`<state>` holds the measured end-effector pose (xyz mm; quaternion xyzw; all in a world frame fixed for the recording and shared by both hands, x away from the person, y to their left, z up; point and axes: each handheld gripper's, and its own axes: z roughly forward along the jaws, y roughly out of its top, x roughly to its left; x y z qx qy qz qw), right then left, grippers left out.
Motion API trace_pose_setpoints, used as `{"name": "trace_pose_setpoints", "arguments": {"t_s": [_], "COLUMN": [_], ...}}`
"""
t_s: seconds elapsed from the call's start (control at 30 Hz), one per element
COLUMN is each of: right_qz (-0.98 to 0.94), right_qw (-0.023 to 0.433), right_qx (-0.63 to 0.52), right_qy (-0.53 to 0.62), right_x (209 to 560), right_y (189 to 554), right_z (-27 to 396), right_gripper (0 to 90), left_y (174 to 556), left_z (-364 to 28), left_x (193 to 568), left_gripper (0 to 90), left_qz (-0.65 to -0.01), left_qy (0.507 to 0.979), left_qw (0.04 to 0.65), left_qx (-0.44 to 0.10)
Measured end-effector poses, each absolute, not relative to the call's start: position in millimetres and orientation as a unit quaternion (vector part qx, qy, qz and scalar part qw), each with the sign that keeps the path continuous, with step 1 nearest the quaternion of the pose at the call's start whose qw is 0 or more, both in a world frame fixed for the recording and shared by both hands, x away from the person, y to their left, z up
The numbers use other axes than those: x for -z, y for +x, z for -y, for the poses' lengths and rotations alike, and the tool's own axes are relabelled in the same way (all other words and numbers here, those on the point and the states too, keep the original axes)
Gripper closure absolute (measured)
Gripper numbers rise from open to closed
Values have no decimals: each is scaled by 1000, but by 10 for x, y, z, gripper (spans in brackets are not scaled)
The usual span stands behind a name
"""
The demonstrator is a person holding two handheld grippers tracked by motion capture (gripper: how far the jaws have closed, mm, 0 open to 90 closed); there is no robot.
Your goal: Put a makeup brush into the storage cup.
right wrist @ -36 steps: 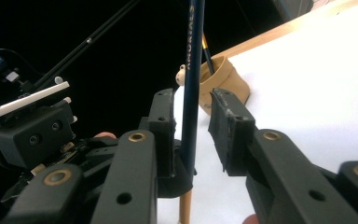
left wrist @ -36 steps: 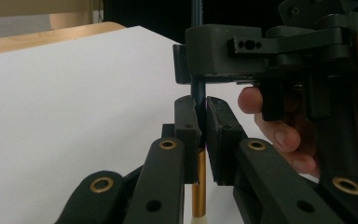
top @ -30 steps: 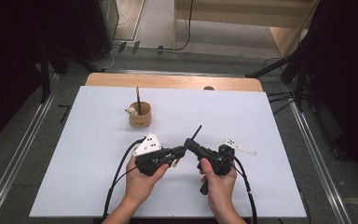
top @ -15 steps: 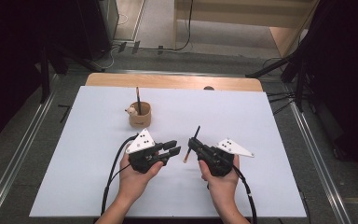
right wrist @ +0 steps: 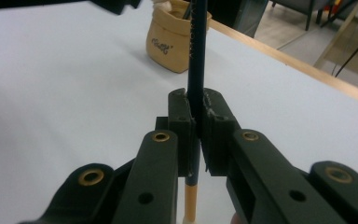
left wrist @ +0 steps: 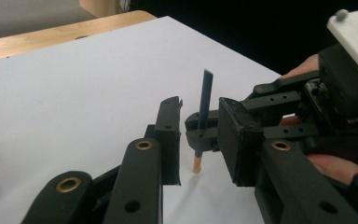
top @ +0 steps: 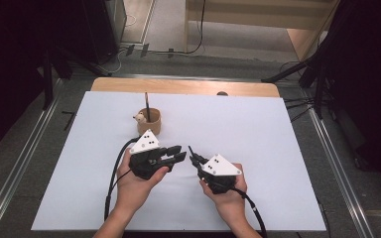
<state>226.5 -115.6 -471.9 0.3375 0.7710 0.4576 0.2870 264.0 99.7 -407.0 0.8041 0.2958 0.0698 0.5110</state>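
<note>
Between my two hands, the pencil (right wrist: 196,56) is standing pinched in my right gripper (top: 194,159), its long axis pointing toward the cup (top: 149,121) up-table. My left gripper (top: 177,154) is sitting just beside it, jaws having just been spreading, nothing between them.

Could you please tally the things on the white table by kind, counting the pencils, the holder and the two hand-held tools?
Pencils: 2, one in the right tool, one standing in the cup
Tan pencil cup: 1
Small figure at the cup's rim: 1
Hand-held tools: 2, left tool and right tool
Total: 6
</note>
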Motion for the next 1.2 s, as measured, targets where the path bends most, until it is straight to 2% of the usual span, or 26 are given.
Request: {"name": "trace_pose_setpoints", "arguments": {"t_s": [0.33, 0.6, 0.7, 0.9, 0.93, 1.07, 1.13, 1.2], "right_qz": [-790, -798, -803, -805, -803, -772, -759, -747], "right_qw": [316, 338, 356, 351, 350, 324, 321, 303], "right_qx": [-434, -420, -408, -408, -412, -455, -466, -485], "right_qy": [294, 268, 249, 250, 251, 303, 322, 340], "right_x": [4710, 4707, 4712, 4726, 4724, 4704, 4684, 4664], "right_y": [2214, 2173, 2157, 2162, 2164, 2181, 2175, 2163], "right_z": [1063, 1001, 980, 977, 980, 1045, 1085, 1117], "right_gripper": [849, 849, 849, 846, 835, 531, 483, 477], "left_y": [2615, 2620, 2625, 2650, 2653, 2654, 2654, 2656], "left_z": [-920, -897, -887, -909, -921, -983, -1028, -1069], "left_x": [4041, 4052, 4066, 4077, 4076, 4059, 4055, 4059], "left_gripper": [705, 774, 827, 857, 858, 859, 859, 859], "left_qz": [-298, -305, -306, -305, -306, -310, -311, -311], "left_qy": [816, 822, 827, 827, 824, 809, 798, 785], "left_qw": [491, 477, 469, 470, 475, 496, 513, 531], "left_qx": [-66, -58, -55, -42, -39, -55, -64, -72]}}
